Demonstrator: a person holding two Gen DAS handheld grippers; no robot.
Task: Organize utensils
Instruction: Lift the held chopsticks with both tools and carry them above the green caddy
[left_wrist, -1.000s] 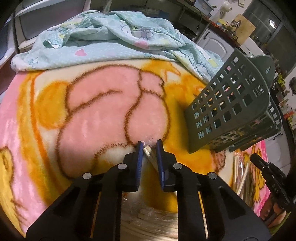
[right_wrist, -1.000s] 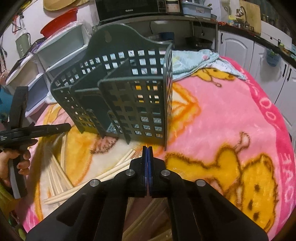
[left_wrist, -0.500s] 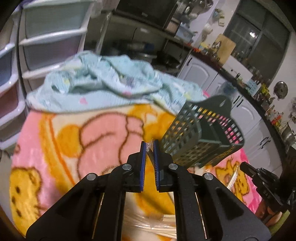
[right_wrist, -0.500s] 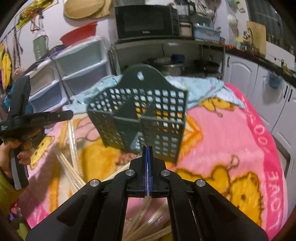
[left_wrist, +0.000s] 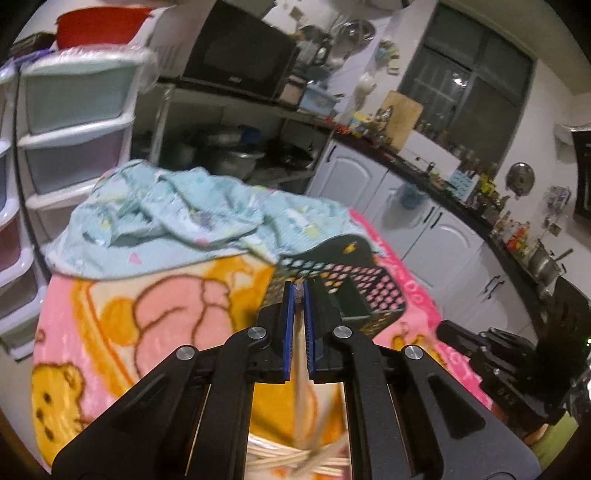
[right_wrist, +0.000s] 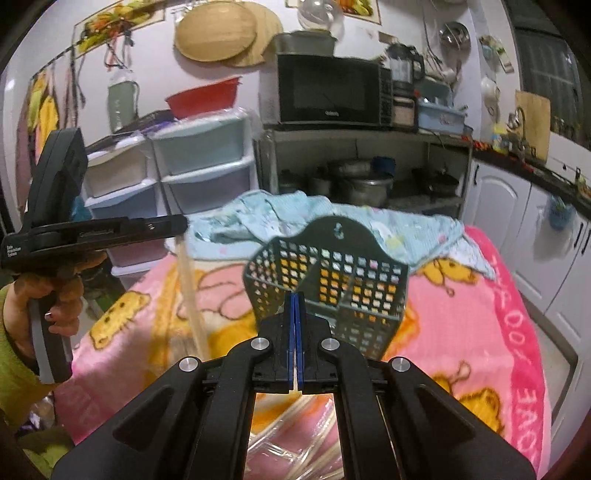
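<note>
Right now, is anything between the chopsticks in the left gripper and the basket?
Nothing visible stands in the way. The left gripper holds the chopsticks raised over the blanket, hanging down from its fingers. The basket stands upright beyond them with its top open, and only bare blanket lies between.

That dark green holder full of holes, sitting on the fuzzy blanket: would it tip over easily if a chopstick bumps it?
Probably yes. The holder is thin plastic lattice, mostly holes, so it likely weighs little. It stands on a soft blanket, an unsteady base, and already looks tilted. The chopstick hanging from the left claw looks stiff, so a bump would push rather than bend.
</note>
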